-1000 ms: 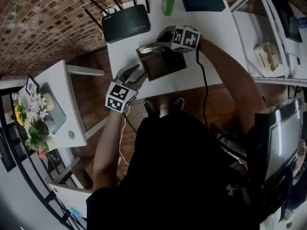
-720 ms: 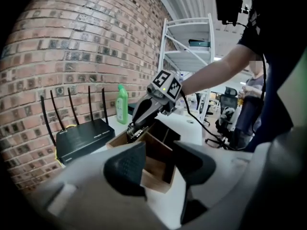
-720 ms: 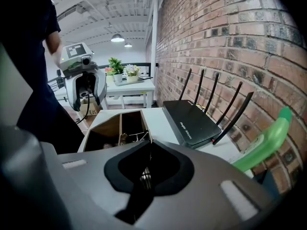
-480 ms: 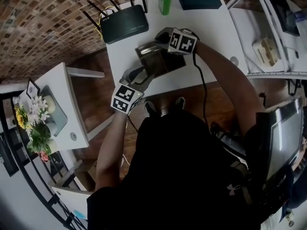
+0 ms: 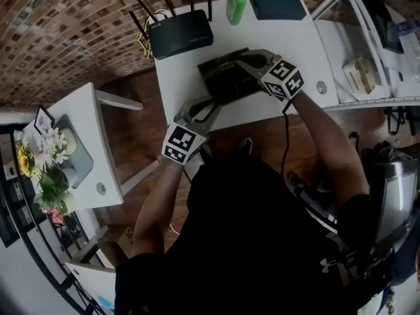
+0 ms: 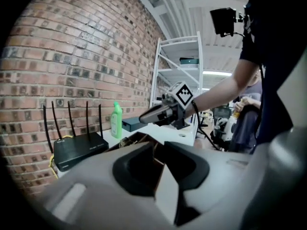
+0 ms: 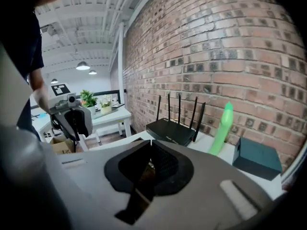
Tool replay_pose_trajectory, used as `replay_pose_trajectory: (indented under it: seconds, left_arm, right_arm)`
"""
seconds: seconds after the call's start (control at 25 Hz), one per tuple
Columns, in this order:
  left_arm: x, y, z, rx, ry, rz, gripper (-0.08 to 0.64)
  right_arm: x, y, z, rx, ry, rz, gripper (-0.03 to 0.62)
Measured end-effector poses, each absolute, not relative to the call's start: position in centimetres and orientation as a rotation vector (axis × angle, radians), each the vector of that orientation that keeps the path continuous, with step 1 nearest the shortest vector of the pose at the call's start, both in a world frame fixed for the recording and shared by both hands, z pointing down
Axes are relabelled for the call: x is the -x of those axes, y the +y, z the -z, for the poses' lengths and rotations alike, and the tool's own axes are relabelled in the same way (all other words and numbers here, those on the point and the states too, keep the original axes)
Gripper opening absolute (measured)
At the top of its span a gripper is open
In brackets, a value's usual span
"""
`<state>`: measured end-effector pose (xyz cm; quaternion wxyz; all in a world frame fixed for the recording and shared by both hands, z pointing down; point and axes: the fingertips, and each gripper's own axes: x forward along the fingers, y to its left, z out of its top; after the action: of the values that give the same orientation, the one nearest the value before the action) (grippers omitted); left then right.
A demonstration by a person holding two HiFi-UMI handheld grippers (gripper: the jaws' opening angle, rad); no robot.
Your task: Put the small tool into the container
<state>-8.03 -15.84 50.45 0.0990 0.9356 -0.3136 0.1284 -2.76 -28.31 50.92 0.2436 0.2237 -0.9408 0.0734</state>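
The container [image 5: 220,87] is a dark brown cardboard box [image 6: 136,140] in the middle of the white table [image 5: 308,51]. My left gripper [image 5: 210,104] is at the box's front left corner. Its jaws are closing, and a pale flap of the box [image 6: 168,190] stands between the pads in the left gripper view. My right gripper [image 5: 241,60] reaches over the box's back edge from the right. It is shut, with a thin brown strip of flap [image 7: 143,176] in its jaws. No view shows the small tool.
A black router [image 5: 180,35] with antennas, a green bottle [image 5: 235,4] and a dark teal box [image 5: 277,4] stand along the table's far edge. A side table [image 5: 79,136] with flowers is at the left. White shelving [image 5: 367,64] is at the right.
My right gripper has swung from the box's back left to its right side. My left gripper has moved up to the box's front corner and its jaws have narrowed.
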Motion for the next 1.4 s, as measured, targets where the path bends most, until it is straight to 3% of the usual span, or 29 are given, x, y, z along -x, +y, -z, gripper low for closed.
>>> replay_pose_trajectory:
  seconds: [0.08,0.48,0.96,1.4]
  left_arm:
    - [7.9,-14.6,-49.9,-2.786,-0.898,-0.315,0.004]
    - [3.9,-3.9,-48.8,-2.648,-0.751,-0.247,0.0]
    - [-10.5,6.8,-45.0,-2.575,-0.861,-0.118,0.0]
    - [-12.4,10.2,-42.8,-2.656,-0.873,-0.158,0.0]
  right_arm:
    - [1.6,-25.8,-49.9,-0.701,-2.581,-0.249,0.011]
    - [-6.3,-11.8,-47.3,-1.175,-2.668,-0.676,0.011]
    - [-17.0,5.2,-45.1,-1.237,-2.771,-0.625,0.01]
    - [-17.5,9.1,-42.9,-1.217,-2.83,-0.492,0.011]
